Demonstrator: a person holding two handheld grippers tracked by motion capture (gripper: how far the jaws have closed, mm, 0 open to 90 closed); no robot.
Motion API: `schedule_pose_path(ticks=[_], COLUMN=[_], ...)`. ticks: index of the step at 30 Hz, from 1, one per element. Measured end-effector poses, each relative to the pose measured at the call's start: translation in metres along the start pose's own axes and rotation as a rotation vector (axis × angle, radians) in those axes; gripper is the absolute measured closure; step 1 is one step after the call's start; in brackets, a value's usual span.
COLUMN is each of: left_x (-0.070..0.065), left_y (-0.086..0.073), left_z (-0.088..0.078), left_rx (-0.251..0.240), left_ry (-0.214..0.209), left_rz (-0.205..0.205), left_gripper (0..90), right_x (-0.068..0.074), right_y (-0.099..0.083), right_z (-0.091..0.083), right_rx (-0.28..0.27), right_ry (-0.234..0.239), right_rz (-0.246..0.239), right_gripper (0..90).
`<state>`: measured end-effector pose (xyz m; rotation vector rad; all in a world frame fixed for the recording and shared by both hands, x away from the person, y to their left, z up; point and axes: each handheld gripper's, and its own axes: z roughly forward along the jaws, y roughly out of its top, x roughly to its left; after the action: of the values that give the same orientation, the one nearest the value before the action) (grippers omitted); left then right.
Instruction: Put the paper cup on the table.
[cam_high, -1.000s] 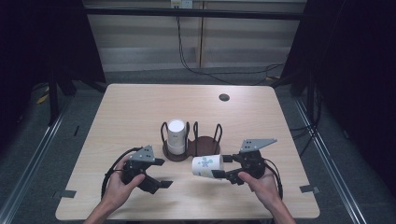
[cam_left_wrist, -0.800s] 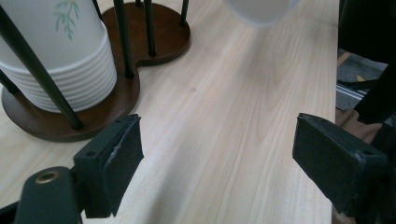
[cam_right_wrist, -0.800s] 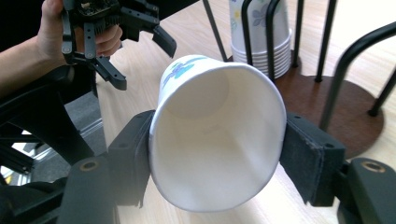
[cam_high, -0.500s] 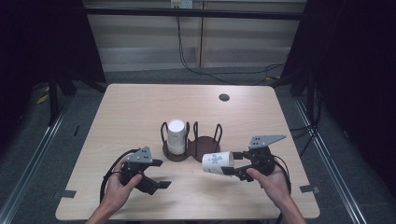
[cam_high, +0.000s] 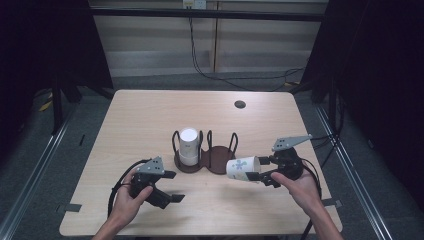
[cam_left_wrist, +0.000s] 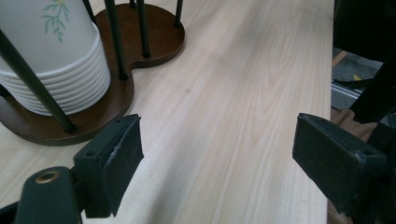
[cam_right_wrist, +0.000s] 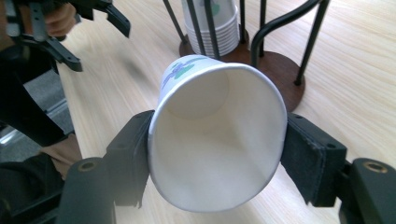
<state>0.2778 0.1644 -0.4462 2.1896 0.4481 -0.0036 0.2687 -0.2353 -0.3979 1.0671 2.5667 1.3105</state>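
Sideways in our right tool (cam_high: 260, 173) lay a white paper cup (cam_high: 243, 168), its rim end clenched between the two black pads, its base pointing away from the tool toward the wooden holder (cam_high: 206, 159). The grip had been easing slightly wider, yet in the right gripper view both pads (cam_right_wrist: 133, 154) pressed on the cup (cam_right_wrist: 217, 135) wall, squeezing the open mouth toward an oval. The cup hung above the bench (cam_high: 150, 115), just in front of the tool and close beside the holder's empty compartment, not touching it as far as we could tell.

Beyond the cup stood the stack of cups (cam_high: 188, 145), upright in the holder's farther compartment, fenced by thin black rods.

Our left tool (cam_high: 167, 187) sat well apart from the right one, low over the bench, its jaws spread wide and released, with nothing between them. In the left gripper view the bare wood (cam_left_wrist: 243, 93) lay between its pads, and the holder's base (cam_left_wrist: 154, 42) with the stack (cam_left_wrist: 51, 65) stood ahead and to one side of that tool.
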Motion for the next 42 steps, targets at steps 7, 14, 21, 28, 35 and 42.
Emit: schedule_pose_path(ticks=[7, 14, 21, 28, 35, 42], left_x=[0.004, 0.006, 0.006, 0.005, 0.008, 0.007], left_y=[0.0, -0.003, -0.004, -0.004, -0.006, -0.006], left_z=[-0.004, -0.006, -0.004, -0.004, -0.003, -0.001], left_rx=[-0.025, -0.017, -0.01, -0.003, 0.005, 0.015], left_ry=[-0.013, 0.002, 0.003, 0.013, 0.031, 0.029], left_rz=[-0.021, -0.023, -0.021, -0.015, -0.016, -0.01], left_gripper=[16.0, 16.0, 16.0, 16.0, 16.0, 16.0], right_x=[-0.01, -0.02, -0.036, -0.045, -0.054, -0.066], right_y=[0.004, 0.013, 0.018, 0.028, 0.037, 0.048], right_z=[-0.007, -0.01, -0.009, -0.01, -0.006, 0.001], right_rx=[0.031, 0.074, 0.118, 0.167, 0.226, 0.295], right_ry=[-0.039, -0.093, -0.138, -0.173, -0.213, -0.24], right_rz=[0.019, 0.012, 0.027, 0.036, 0.035, 0.064], right_gripper=[30.5, 30.2, 30.1, 29.7, 29.7, 29.3])
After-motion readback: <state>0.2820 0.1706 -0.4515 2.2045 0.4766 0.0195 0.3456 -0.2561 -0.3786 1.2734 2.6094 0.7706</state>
